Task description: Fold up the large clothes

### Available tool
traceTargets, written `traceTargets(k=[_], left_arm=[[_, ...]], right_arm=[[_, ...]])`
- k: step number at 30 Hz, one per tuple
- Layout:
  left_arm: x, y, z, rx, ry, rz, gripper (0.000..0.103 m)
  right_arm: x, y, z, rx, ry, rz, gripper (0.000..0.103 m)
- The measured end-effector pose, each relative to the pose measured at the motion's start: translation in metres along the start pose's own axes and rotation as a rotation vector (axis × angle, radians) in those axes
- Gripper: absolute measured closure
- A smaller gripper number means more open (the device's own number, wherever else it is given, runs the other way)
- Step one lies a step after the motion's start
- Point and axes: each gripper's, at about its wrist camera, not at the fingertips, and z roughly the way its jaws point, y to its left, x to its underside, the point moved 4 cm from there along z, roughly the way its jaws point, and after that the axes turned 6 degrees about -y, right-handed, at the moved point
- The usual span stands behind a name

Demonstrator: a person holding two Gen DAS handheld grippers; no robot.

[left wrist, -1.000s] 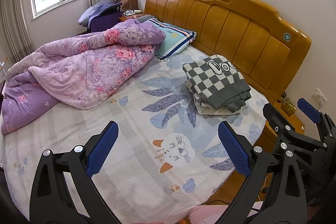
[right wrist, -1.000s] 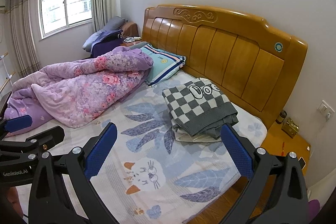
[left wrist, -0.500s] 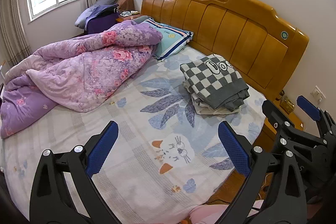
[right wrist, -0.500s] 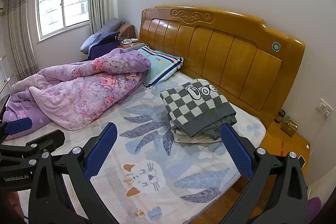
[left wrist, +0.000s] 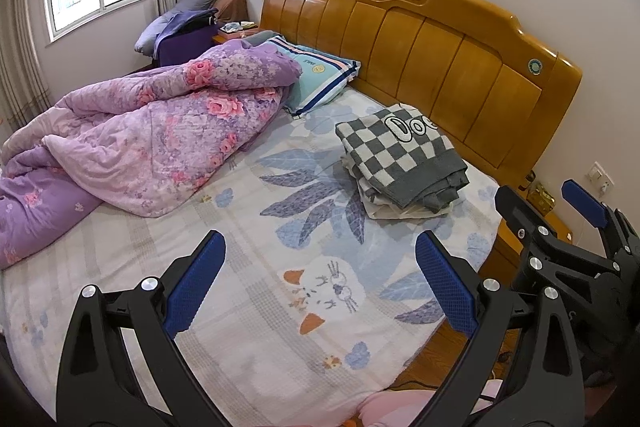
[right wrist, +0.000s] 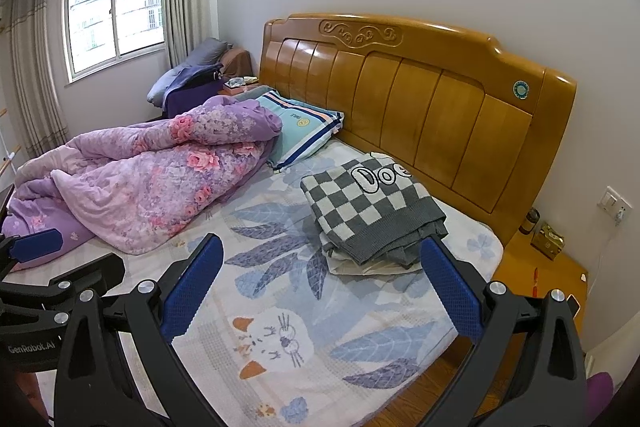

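Observation:
A folded grey-and-white checked sweater (left wrist: 400, 157) lies on top of a small pile of folded clothes on the bed (left wrist: 280, 267), near the wooden headboard; it also shows in the right wrist view (right wrist: 372, 213). My left gripper (left wrist: 320, 283) is open and empty, held above the near part of the bed. My right gripper (right wrist: 320, 283) is open and empty too, held above the bed short of the pile. The right gripper also shows at the right edge of the left wrist view (left wrist: 560, 231).
A crumpled purple floral quilt (left wrist: 140, 139) covers the left half of the bed. A striped blue pillow (left wrist: 320, 79) leans at the headboard (left wrist: 440, 67). A wooden nightstand (right wrist: 540, 275) with small items stands to the right of the bed. A window (right wrist: 116, 19) is at the far left.
Both grippers have drawn slightly back and up from the bed, so the scene sits a little further off. Both stay open and empty.

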Motion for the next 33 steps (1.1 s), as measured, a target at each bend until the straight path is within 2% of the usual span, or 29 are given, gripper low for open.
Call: traceTargets(k=[33], left_arm=[[-0.001,0.008,0.001,-0.003,0.005,0.0,0.007]], right_arm=[[0.002,0.015,0.012,-0.013,0.021,-0.006,0.008]])
